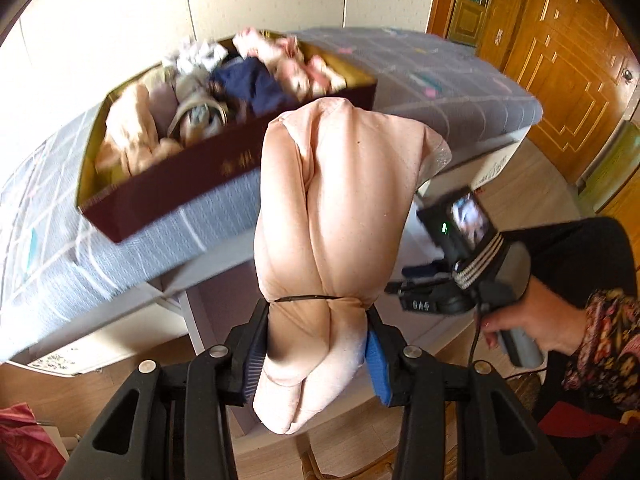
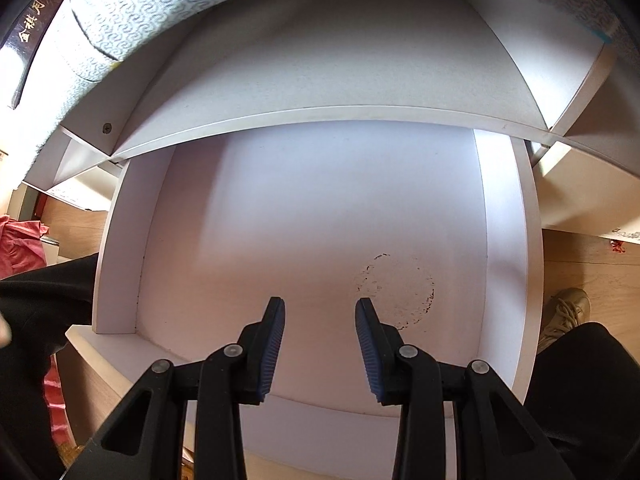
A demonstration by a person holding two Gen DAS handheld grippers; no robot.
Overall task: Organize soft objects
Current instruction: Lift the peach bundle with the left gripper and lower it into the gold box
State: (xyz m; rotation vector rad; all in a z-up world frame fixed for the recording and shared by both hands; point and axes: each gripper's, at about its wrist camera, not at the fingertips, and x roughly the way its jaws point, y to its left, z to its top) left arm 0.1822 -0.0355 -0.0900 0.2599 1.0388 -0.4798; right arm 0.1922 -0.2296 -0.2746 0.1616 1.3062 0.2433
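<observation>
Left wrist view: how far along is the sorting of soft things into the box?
Done: the maroon box on the bed already holds several folded garments. In hand: the left gripper clamps a pink bundle. Left: placing it; the right gripper is open, holding nothing, over a bare white drawer.

Bright daylight, glare washing out wall; box motion-blurred; strong fisheye bending, dark corner vignettes; drawer evenly lit, sharp, soft shadows.

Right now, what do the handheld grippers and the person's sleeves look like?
Both the left gripper and the right gripper have black plastic linkage arms with silver rivets and blue ribbed pads. The right one's handle is grey, with a black cable and small screen. Sleeve: dark floral print.
</observation>
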